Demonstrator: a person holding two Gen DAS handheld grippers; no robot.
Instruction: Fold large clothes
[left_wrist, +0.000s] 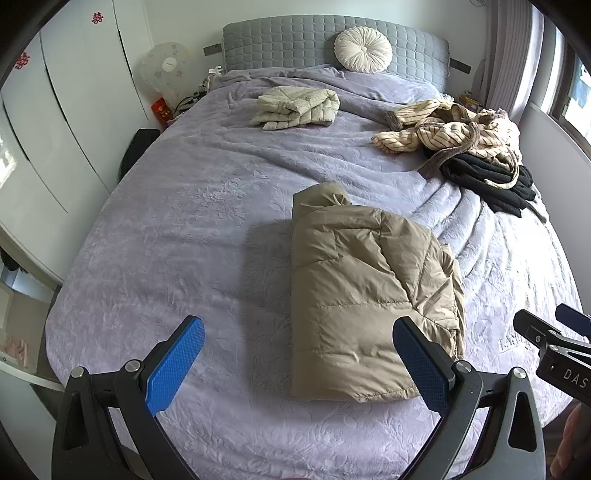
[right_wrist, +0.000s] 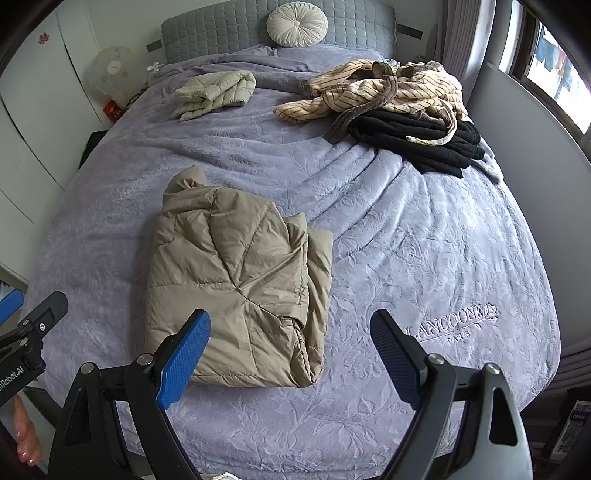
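Note:
A tan puffer jacket (left_wrist: 369, 295) lies folded into a long bundle on the purple bedspread (left_wrist: 184, 240), near the foot of the bed; it also shows in the right wrist view (right_wrist: 236, 288). My left gripper (left_wrist: 299, 339) is open and empty, held above the bed's foot with its right finger over the jacket's near right edge. My right gripper (right_wrist: 290, 332) is open and empty, its left finger over the jacket's near end. Neither touches the jacket.
A folded cream puffer jacket (left_wrist: 299, 107) lies near the headboard. A heap of a striped cream garment (right_wrist: 388, 88) on black clothing (right_wrist: 417, 144) sits at the far right. A round white cushion (left_wrist: 364, 50) leans on the grey headboard. White wardrobes stand left; a window is right.

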